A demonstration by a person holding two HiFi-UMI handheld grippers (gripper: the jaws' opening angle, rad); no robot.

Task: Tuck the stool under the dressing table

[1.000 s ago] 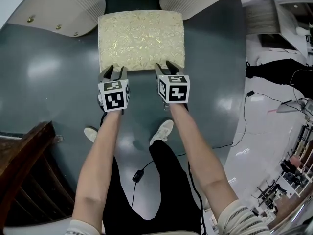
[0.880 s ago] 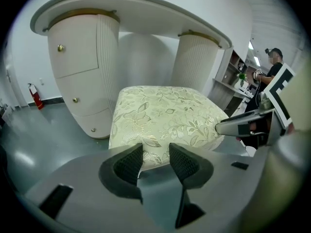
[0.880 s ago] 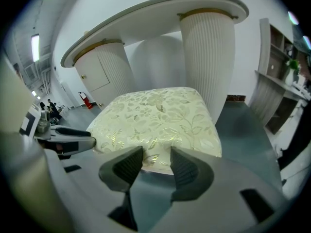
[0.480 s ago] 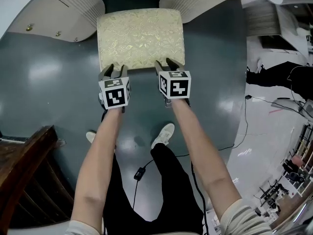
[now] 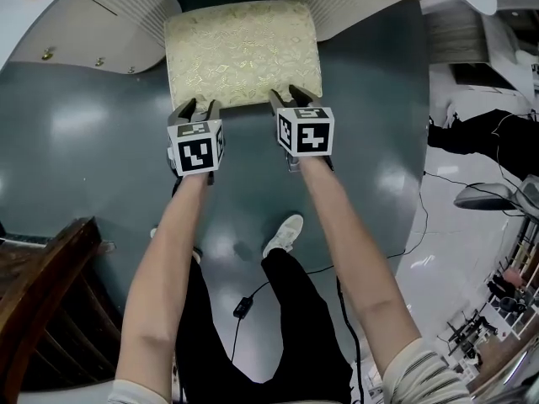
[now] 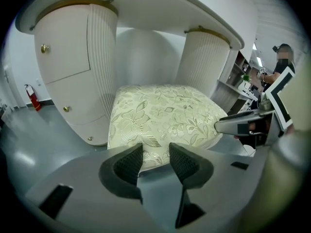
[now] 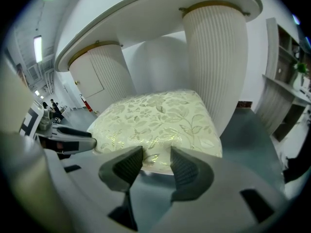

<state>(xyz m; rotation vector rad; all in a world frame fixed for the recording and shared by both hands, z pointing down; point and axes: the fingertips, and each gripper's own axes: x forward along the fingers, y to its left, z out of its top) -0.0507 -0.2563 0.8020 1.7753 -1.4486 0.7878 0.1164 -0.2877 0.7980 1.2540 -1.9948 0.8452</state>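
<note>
The stool has a cream floral-brocade cushion and stands on the grey floor, its far edge between the two ribbed white pedestals of the dressing table. My left gripper is at the left of the cushion's near edge, my right gripper at the right of it. In the left gripper view the stool fills the middle and the left gripper stands open, fingertips at the cushion's rim. The right gripper is also open against the stool, under the tabletop.
A dark wooden piece of furniture stands at the lower left. A black cable runs over the floor by the person's shoes. A black object and shelving lie to the right. A person stands far off.
The stool has slid away from me, farther in between the table's pedestals. Both grippers followed it forward, staying at its near edge.
</note>
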